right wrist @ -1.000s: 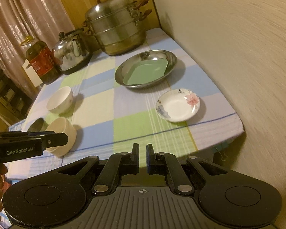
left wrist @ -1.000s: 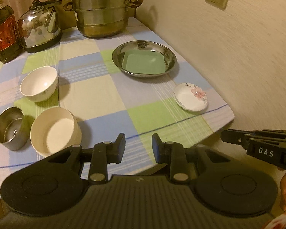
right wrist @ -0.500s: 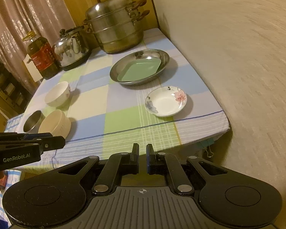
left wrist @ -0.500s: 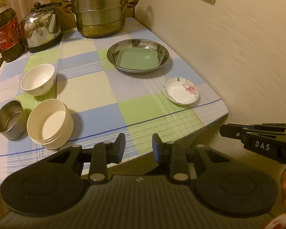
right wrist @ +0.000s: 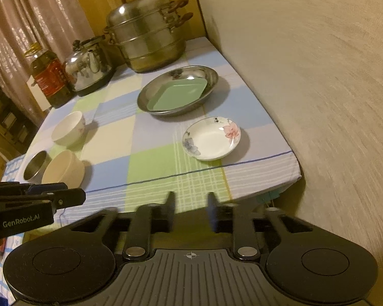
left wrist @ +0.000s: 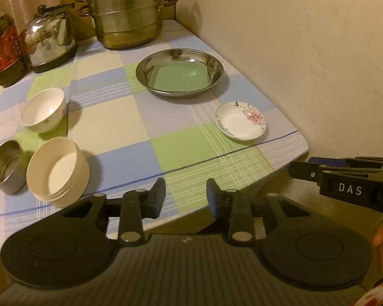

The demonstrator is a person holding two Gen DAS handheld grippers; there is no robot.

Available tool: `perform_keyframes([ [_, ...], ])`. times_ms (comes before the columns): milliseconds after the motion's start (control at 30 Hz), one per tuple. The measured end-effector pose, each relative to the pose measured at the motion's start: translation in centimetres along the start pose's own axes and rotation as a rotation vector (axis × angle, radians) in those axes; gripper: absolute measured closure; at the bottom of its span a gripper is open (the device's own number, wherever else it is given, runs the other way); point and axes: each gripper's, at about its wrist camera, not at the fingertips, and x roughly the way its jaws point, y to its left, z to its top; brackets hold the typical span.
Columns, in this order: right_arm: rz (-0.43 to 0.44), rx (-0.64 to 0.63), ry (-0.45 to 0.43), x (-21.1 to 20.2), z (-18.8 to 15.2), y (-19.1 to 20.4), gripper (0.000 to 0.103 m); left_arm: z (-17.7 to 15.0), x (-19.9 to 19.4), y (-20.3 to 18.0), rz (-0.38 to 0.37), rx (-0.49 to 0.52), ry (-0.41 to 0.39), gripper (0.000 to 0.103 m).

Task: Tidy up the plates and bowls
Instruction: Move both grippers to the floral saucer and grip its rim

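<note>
Both claws hang before the checked-cloth worktop (left wrist: 130,117), the left claw (left wrist: 185,196) and right claw (right wrist: 190,210) spreading, empty, probably readying for the flowered white saucer (right wrist: 212,139).

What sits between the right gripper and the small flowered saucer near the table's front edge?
Nothing visible. The right gripper, jaws opening and empty, hangs off the table's front edge, and only bare checked tablecloth lies between it and the flowered saucer. The steel dish with the green plate sits beyond the saucer.
</note>
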Motion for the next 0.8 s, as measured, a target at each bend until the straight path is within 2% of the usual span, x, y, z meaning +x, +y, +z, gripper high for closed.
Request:
perform_keyframes([
  [367, -0.116, 0.065, -0.027, 4.0, 3.0, -2.6, 0.066, 4.8, 6.7, 0.5, -0.132, 0.036, 0.021, 0.069],
  [667, -0.151, 0.117, -0.01, 8.3, 4.8, -4.2, 0.066, 7.9, 12.8, -1.0, -0.222, 0.099, 0.067, 0.069],
  [800, -0.173, 0.136, -0.005, 9.8, 5.4, -4.6, 0.066, 8.6, 14.9, -1.6, -0.236, 0.15, 0.08, 0.069],
])
